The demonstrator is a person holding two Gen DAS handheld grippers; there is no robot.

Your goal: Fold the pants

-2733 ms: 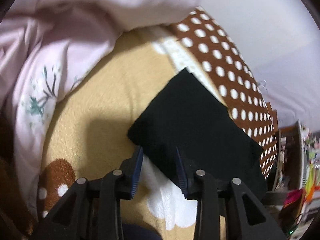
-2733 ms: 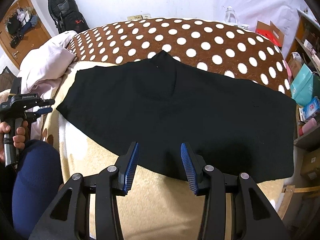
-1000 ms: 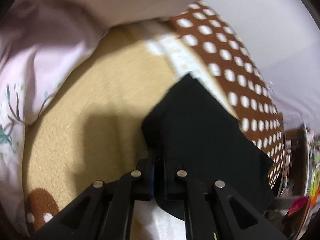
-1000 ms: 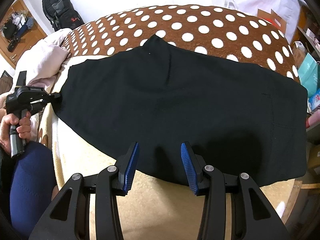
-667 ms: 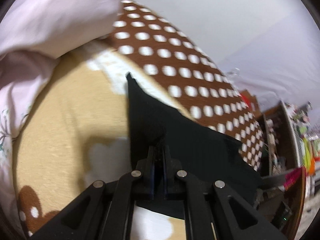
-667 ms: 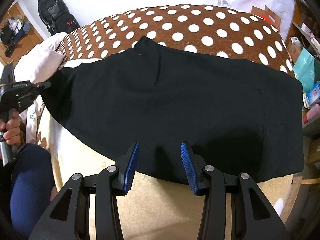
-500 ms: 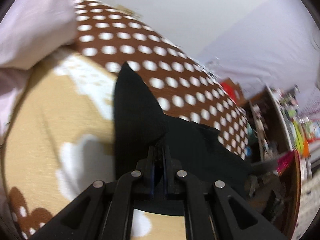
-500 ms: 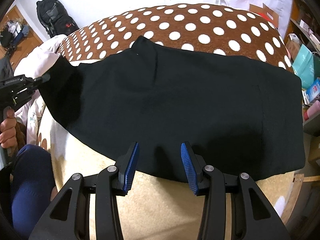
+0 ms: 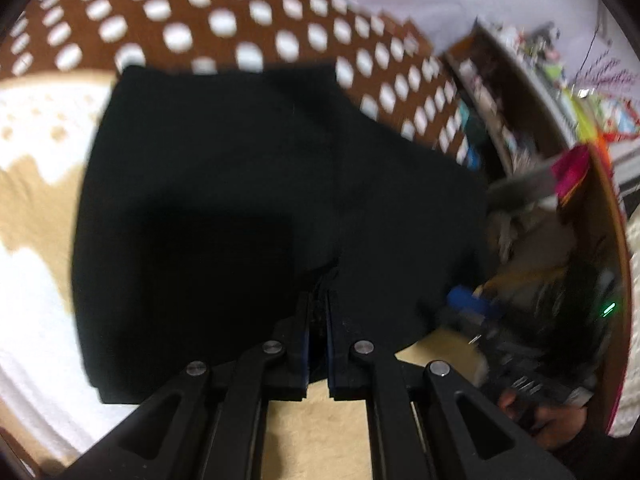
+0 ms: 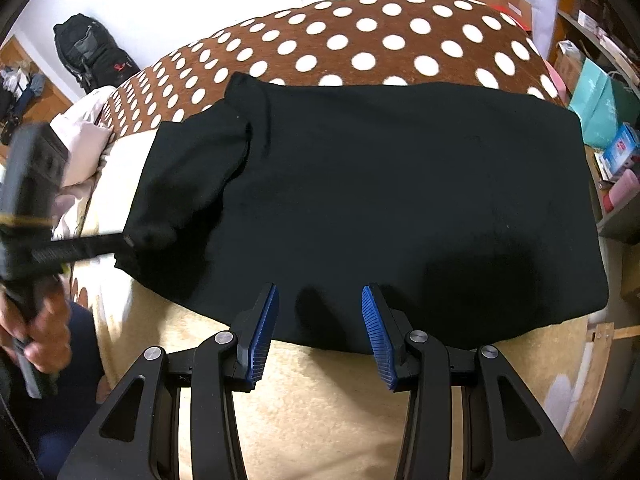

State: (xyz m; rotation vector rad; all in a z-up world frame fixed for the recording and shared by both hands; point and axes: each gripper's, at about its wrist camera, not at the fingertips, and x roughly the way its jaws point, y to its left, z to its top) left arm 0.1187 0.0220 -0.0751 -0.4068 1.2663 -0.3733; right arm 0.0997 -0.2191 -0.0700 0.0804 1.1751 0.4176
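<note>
The black pants (image 10: 380, 200) lie spread across the bed. My left gripper (image 9: 318, 300) is shut on the pants' left end (image 9: 240, 200) and holds that end folded over toward the middle. In the right wrist view the left gripper (image 10: 128, 240) shows at the left, pinching the lifted flap (image 10: 192, 168). My right gripper (image 10: 318, 300) is open and empty, hovering just above the pants' near edge, with blue pads (image 10: 264, 320).
The bed has a brown polka-dot blanket (image 10: 360, 40) at the back and a beige fleece blanket (image 10: 320, 400) in front. A pink quilt (image 10: 80, 136) lies at the left. Shelves with boxes (image 10: 608, 120) stand at the right. A black backpack (image 10: 92, 56) leans on the far wall.
My left gripper closed on the pants' left end, lifted it and carried it rightward over the pants. The right gripper has stayed open near the front edge.
</note>
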